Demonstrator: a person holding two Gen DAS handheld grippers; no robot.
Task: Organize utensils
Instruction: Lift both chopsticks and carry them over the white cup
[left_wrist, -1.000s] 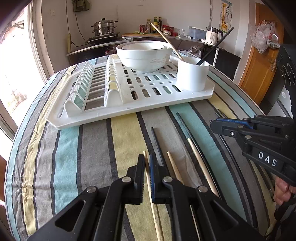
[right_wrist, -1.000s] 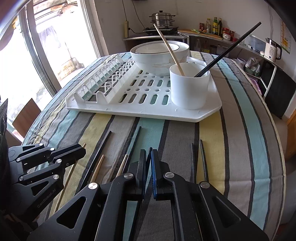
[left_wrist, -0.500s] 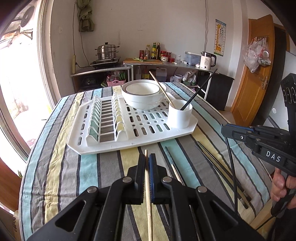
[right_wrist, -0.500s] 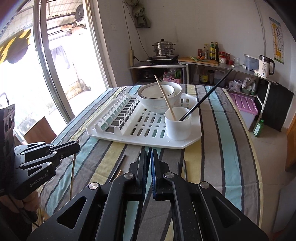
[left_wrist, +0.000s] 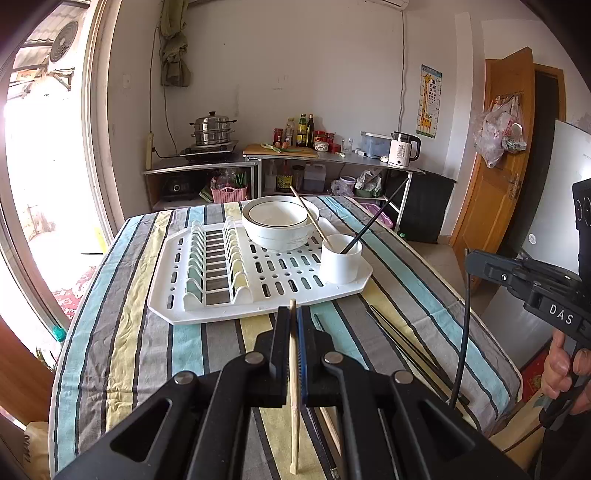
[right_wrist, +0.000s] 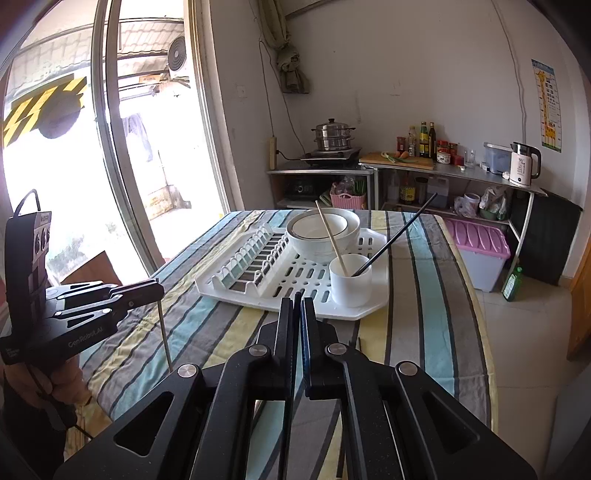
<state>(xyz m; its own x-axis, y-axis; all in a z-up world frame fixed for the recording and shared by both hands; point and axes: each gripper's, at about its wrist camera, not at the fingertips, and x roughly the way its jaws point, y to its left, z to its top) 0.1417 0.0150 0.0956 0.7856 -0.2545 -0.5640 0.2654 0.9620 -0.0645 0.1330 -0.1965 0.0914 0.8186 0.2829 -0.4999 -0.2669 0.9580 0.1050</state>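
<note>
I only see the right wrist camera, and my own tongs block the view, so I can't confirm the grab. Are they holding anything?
Observer: Yes. A black chopstick hangs down from the right tongs.
Operator: Anything lying on the table?
Observer: Loose black chopsticks lie on the tablecloth, to the right of the left tongs.
Operator: What is the stick in those made of?
Observer: Light wood. It is a wooden chopstick.

white rack (left_wrist: 207, 314), striped tablecloth (left_wrist: 122, 354), black tool (left_wrist: 293, 332)
</note>
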